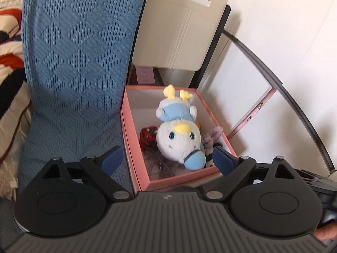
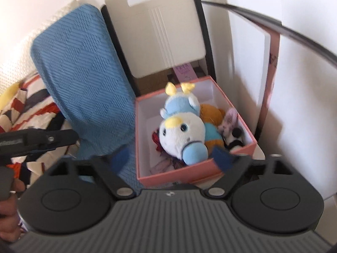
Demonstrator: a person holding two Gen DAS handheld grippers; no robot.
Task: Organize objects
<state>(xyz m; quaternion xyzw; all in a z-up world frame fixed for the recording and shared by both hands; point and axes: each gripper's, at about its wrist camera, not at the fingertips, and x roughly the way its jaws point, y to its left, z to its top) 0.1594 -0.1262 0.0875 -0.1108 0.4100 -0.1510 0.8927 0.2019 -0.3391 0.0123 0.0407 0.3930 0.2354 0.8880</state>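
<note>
Inside the pink box point(image 1: 134, 147), a plush horse point(image 1: 179, 139) tops smaller toys; left gripper point(image 1: 167, 160) and right gripper point(image 2: 170, 158) spread empty.

We see an open, lidless pink cardboard box point(image 1: 134, 147) with a white inside, standing just beside a blue textured fabric. On top of its contents lies a white and light-blue plush horse point(image 1: 179, 139) with a yellow forelock, yellow feet and a light-blue muzzle with a dark bridle; it lies head towards us, feet pointing at the far wall of the box. Beneath and beside it we make out a small red toy point(image 1: 148, 135) at the left, an orange plush point(image 2: 211, 111) behind it, a pale lilac plush piece point(image 2: 228, 120) at the right, and a black-and-white plush point(image 2: 234, 140) in the near right corner.
</note>
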